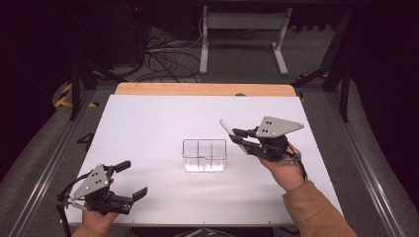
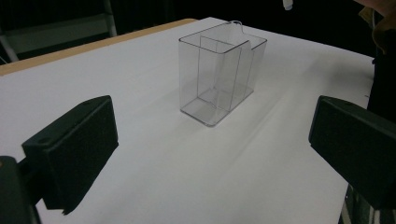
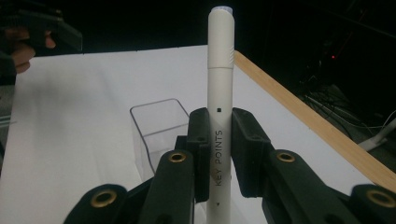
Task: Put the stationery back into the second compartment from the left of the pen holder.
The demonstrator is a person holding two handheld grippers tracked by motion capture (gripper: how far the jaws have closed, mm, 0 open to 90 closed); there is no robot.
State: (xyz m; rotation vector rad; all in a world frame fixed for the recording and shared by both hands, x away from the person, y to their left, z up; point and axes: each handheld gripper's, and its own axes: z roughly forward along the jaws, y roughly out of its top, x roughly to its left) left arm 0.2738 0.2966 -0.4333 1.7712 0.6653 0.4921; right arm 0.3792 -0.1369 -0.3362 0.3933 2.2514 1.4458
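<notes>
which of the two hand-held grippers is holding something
The right hand-held gripper: its jaws clamp a white plastic pen, while the left hand-held gripper is open and empty.

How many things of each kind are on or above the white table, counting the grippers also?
Grippers: 2, the left gripper with jaws wide apart and the right gripper clamped on a pen.
White pens: 1, the pen.
Clear plastic boxes with compartments: 1, the box, standing on the table.
Total: 4
</notes>
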